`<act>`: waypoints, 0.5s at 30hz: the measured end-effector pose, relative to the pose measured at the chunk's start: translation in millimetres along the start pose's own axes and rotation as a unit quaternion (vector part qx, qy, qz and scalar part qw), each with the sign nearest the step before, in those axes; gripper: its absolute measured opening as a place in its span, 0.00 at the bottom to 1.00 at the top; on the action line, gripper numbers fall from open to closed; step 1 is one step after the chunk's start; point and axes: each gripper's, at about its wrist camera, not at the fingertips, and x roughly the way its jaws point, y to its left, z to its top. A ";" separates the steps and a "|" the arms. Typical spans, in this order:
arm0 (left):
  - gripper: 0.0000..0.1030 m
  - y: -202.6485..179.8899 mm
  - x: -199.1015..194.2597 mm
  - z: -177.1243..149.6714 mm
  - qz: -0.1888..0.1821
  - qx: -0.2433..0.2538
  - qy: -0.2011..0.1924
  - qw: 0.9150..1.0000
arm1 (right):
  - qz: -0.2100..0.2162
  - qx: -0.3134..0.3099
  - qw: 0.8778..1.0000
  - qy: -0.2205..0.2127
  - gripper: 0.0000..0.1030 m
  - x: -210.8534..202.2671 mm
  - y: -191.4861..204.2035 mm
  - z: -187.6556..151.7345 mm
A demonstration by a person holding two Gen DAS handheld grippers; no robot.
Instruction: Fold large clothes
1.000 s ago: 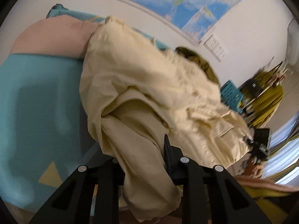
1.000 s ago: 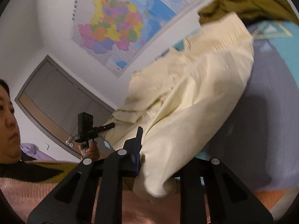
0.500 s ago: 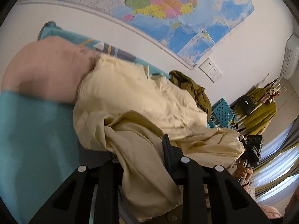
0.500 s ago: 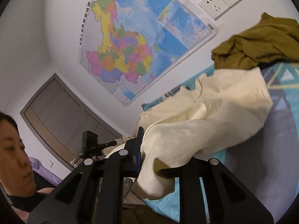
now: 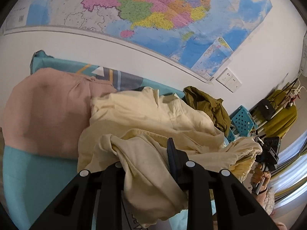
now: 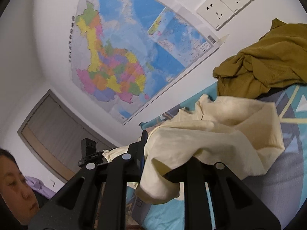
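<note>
A large cream garment [image 5: 153, 118] is lifted off the teal bed, bunched and sagging between both grippers. My left gripper [image 5: 145, 157] is shut on one edge of it, with cloth hanging down over the fingers. In the right wrist view the same cream garment [image 6: 220, 132] drapes across my right gripper [image 6: 163, 153], which is shut on a fold of it. The far part of the garment still rests on the bedspread [image 6: 287, 182]. The other hand-held gripper [image 5: 268, 151] shows at the right of the left wrist view, holding the cloth's opposite end.
An olive green garment [image 6: 268, 61] lies crumpled by the wall, and a pink one [image 5: 46, 115] lies flat at the left. A wall map [image 5: 153, 11], sockets [image 6: 226, 5], a teal chair [image 5: 241, 120] and a clothes rack [image 5: 278, 111] stand behind. A person's face is at lower left of the right wrist view.
Both grippers have risen and pulled back with the cream garment, lifting most of it off the bed. The cloth now bunches between them, and more wall shows in both views.
</note>
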 end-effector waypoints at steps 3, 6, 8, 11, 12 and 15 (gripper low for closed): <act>0.24 -3.7 7.0 13.9 0.014 0.006 0.000 1.000 | -0.007 0.008 1.000 -0.001 0.15 8.4 -6.7 12.6; 0.24 -4.0 17.3 28.6 0.029 0.005 0.007 1.000 | -0.012 0.025 1.000 -0.001 0.16 18.1 -16.3 24.8; 0.24 -4.0 23.9 35.6 0.040 0.004 0.012 0.999 | -0.026 0.030 0.999 0.001 0.16 26.8 -21.9 33.1; 0.24 0.3 35.3 46.1 0.057 0.002 0.020 0.998 | -0.035 0.037 0.999 0.006 0.16 37.3 -29.8 42.9; 0.24 2.2 39.2 49.7 0.063 -0.001 0.024 0.998 | -0.038 0.041 0.998 0.009 0.16 42.3 -33.5 46.7; 0.24 7.7 50.5 59.2 0.076 -0.009 0.034 0.996 | -0.051 0.051 0.997 0.013 0.16 54.1 -43.2 56.3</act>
